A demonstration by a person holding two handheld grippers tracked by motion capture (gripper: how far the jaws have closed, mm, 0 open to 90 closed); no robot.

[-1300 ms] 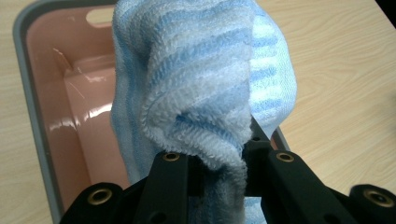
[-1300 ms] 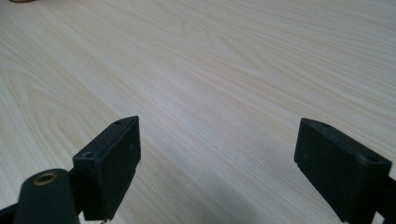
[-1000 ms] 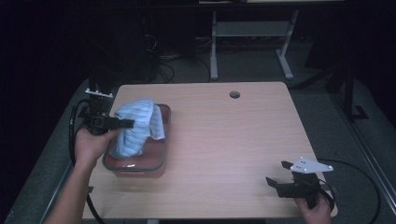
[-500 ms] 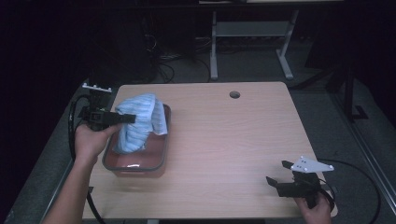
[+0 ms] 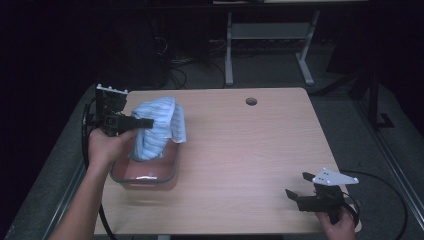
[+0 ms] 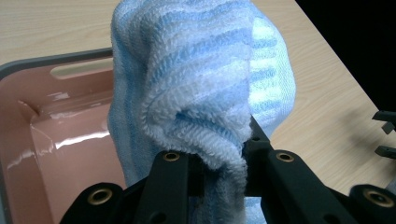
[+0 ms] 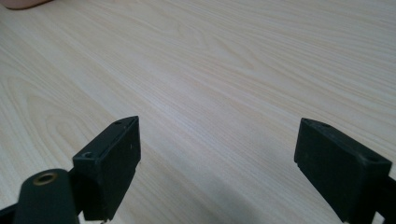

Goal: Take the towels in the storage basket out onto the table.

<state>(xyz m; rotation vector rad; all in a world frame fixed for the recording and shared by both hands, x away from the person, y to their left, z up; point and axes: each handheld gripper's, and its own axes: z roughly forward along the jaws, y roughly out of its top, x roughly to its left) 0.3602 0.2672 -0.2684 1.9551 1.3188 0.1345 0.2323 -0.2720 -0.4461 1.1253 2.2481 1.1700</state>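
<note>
A light blue striped towel [image 5: 159, 126] hangs in the air above a pink tub with a grey rim [image 5: 145, 179] at the table's left side. My left gripper [image 5: 148, 121] is shut on the towel's upper fold, and the cloth drapes down toward the tub. In the left gripper view the towel [image 6: 201, 79] bunches between the two black jaws, with the tub's pink inside [image 6: 60, 140] below and to the left. My right gripper [image 5: 292, 196] rests low near the table's front right corner, open, with bare wood between its jaws [image 7: 217, 154].
The wooden table [image 5: 250, 150] has a round cable hole [image 5: 251, 101] near its far edge. A metal stand [image 5: 270, 35] and cables lie on the dark floor beyond. The right gripper's jaw tips [image 6: 385, 135] show far off in the left gripper view.
My left gripper has lifted the towel higher out of the tub and drawn it slightly away from the person. The right gripper has stayed still.
</note>
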